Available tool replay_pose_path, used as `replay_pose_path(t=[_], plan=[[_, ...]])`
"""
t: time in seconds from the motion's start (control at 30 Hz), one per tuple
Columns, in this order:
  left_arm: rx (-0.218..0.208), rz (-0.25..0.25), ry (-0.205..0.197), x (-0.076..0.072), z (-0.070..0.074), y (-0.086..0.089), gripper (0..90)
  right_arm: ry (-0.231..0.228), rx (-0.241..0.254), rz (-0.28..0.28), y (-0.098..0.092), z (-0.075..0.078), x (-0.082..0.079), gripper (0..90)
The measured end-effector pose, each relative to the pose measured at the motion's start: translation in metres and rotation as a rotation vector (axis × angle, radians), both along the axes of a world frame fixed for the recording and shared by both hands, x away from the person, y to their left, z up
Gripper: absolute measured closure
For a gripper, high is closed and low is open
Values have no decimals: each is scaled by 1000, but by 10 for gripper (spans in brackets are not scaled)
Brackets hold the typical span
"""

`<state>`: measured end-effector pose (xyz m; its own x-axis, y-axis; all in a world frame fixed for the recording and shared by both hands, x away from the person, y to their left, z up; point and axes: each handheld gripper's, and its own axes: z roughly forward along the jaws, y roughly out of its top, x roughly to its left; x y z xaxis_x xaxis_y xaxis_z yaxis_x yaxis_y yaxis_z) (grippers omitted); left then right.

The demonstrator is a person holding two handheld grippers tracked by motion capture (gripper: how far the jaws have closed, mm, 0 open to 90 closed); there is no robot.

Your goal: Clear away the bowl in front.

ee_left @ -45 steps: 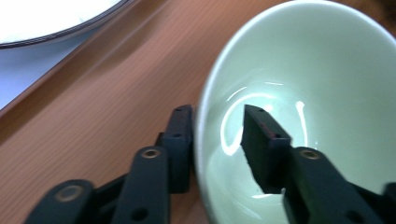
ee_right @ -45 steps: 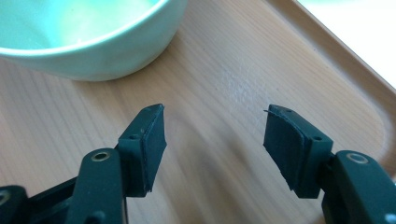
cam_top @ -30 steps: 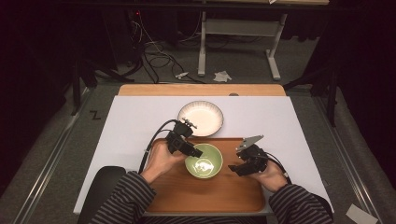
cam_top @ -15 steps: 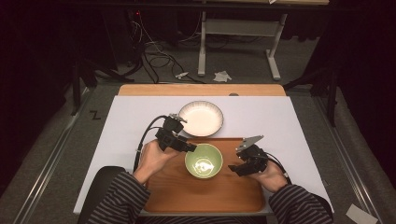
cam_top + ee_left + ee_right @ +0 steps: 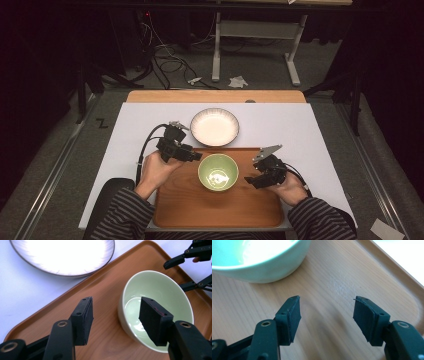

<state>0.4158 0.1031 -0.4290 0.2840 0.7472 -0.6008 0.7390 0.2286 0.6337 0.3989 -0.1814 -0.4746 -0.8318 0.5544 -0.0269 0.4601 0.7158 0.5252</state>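
Note:
A pale green bowl point(image 5: 218, 172) stands upright in the middle of a wooden tray point(image 5: 180, 202). My left gripper point(image 5: 197, 156) hovers just off the bowl's upper left rim. Its jaws have just been opening and now stand open, gripping nothing. In the left gripper view the green bowl point(image 5: 160, 302) lies partly behind one pad, and the left gripper point(image 5: 116, 315) is over bare tray point(image 5: 107, 280). My right gripper point(image 5: 251, 176) hangs low over the tray to the bowl's right, open with nothing between its fingers. In the right gripper view the right gripper point(image 5: 327, 312) faces wood point(image 5: 332, 282), with the bowl point(image 5: 257, 262) ahead.
A white bowl with a dark rim point(image 5: 214, 126) sits on the white table cover point(image 5: 300, 130) just beyond the tray, close to my left gripper; it also shows as the white bowl point(image 5: 65, 255). Table legs and cables lie on the floor beyond the table.
My left gripper has drawn back from the green bowl's rim, moving left and slightly up toward the white bowl. The bowl stays on the tray. The right gripper has kept still.

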Motion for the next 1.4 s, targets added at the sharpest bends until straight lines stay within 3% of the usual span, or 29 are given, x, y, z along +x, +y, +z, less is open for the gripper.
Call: replay_pose_path(t=[0.4,0.7,0.8,0.97,1.4], plan=[[-9,61,10,3,-12,18,448,-5,1,0,0,0,-1,405],[0,88,27,5,-22,17,447,-9,6,1,-1,1,-1,405],[40,100,17,5,-27,16,446,-7,4,2,-1,2,0,405],[37,100,32,5,-32,15,446,-9,1,5,-1,2,-1,405],[112,100,56,5,-49,11,442,-6,9,13,0,2,-2,405]])
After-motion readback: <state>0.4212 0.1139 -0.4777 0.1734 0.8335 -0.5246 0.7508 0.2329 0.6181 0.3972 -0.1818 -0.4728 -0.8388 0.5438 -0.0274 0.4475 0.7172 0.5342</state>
